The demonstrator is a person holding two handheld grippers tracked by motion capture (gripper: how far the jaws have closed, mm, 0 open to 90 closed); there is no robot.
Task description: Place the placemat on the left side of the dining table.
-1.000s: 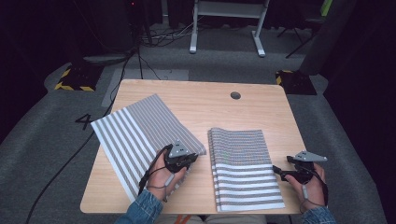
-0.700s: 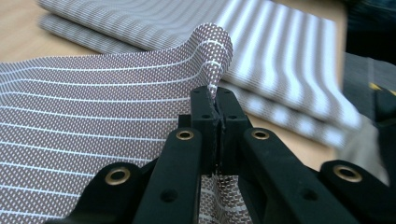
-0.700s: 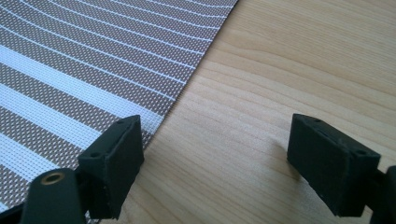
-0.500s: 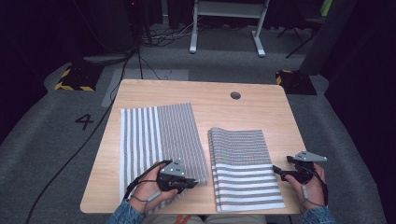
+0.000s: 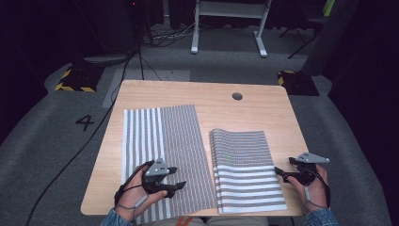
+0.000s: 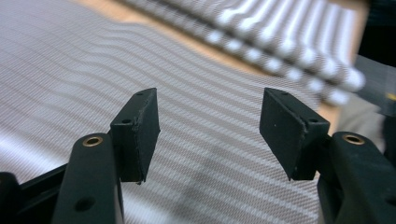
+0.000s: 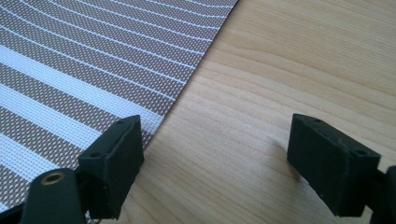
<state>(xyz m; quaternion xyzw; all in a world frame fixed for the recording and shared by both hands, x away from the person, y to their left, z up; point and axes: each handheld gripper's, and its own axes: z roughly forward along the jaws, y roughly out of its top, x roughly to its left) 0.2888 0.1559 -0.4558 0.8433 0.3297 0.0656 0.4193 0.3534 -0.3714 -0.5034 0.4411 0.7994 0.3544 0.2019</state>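
From up high, my left hand-held gripper [image 5: 175, 178] hovered jaws apart over the flat grey-and-white striped woven mat [image 5: 162, 155]. My right hand-held gripper [image 7: 215, 161] view showed its spread jaws straddling the folded striped mat's [image 7: 84, 70] edge on the light wooden bench [image 7: 289, 79].

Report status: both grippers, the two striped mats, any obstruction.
Left gripper open, over the left mat. Right gripper open, over bare table beside the right mat. Both mats flat, apart. Nothing in the way.

My grippers' jaws black; left mat [image 5: 162, 155] grey with white stripes along its left part; right mat [image 5: 245, 169] grey-and-white striped; table [image 5: 221, 101] light wood
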